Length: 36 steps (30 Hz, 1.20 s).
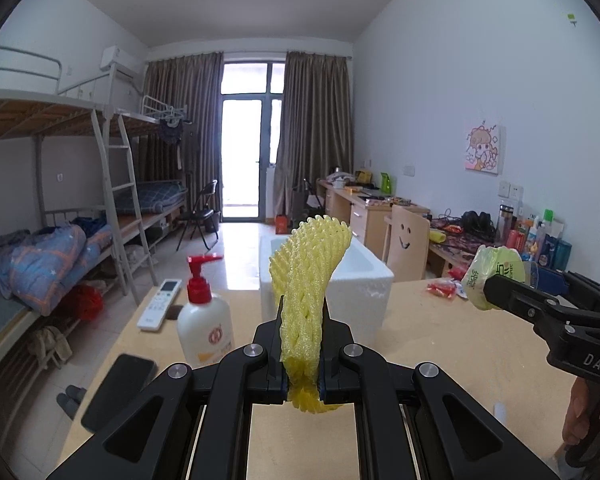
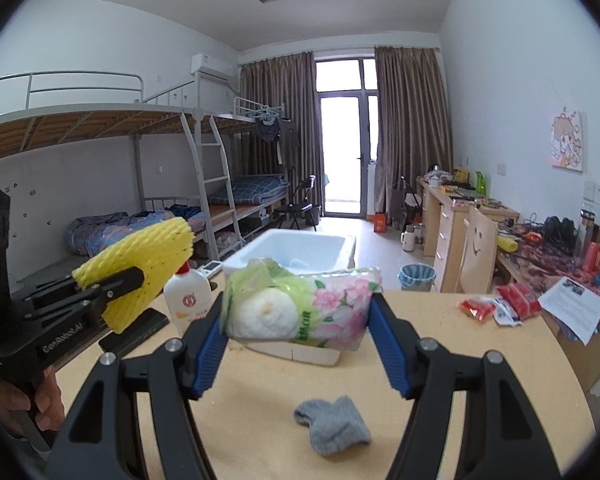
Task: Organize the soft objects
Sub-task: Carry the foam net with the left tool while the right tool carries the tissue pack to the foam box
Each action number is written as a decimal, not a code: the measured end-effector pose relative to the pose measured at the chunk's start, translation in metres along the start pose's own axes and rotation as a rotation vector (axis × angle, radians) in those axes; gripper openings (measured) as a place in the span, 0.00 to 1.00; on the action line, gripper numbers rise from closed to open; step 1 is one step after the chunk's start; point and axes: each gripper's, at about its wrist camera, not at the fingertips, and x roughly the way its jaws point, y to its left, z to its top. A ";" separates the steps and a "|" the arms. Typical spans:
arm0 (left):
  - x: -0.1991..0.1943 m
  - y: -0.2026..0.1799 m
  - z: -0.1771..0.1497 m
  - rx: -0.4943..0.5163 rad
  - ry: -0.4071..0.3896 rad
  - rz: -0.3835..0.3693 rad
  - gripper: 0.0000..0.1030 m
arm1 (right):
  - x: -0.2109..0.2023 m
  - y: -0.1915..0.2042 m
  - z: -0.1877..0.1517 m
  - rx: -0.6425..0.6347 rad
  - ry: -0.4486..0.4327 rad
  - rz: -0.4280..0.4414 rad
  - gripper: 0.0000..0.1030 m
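Left wrist view shows the left gripper [image 1: 300,344] with its fingers pressed nearly together on a yellow foam fruit net [image 1: 308,280], which stands up limp and curled above the pinch; a thin, squashy sleeve like this needs a tight squeeze to stay put. Beyond it on the table [image 1: 440,344] sits a white foam box [image 1: 340,280], open at the top, probably the bin meant for the soft things. Both grippers hold their loads clear of the table and face that box, which suits a drop into it. In the right wrist view the right gripper [image 2: 300,320] has its fingers spread wide around a floral tissue pack [image 2: 312,308], pads touching both ends so the bulky packet is held across its length. A grey sock [image 2: 332,424] lies on the table below, not yet collected. A lotion pump bottle [image 1: 206,320] stands beside the box.
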 end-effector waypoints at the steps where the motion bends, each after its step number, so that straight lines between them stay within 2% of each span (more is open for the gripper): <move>1: 0.002 0.000 0.003 0.007 -0.001 -0.001 0.09 | 0.002 0.002 0.004 -0.006 -0.002 0.005 0.69; 11: 0.025 0.002 0.030 0.002 0.010 -0.044 0.09 | 0.019 0.001 0.030 -0.038 -0.017 0.007 0.69; 20: 0.054 0.002 0.046 0.007 0.033 -0.043 0.09 | 0.042 -0.004 0.045 -0.043 -0.007 -0.007 0.69; 27: 0.074 0.004 0.064 0.014 0.023 -0.033 0.09 | 0.069 -0.009 0.056 -0.049 0.004 -0.005 0.69; 31: 0.085 0.004 0.068 0.022 0.018 -0.041 0.09 | 0.081 -0.013 0.058 -0.040 0.010 -0.009 0.69; 36: 0.109 0.007 0.068 0.017 0.048 -0.047 0.09 | 0.095 -0.016 0.060 -0.034 0.026 -0.004 0.69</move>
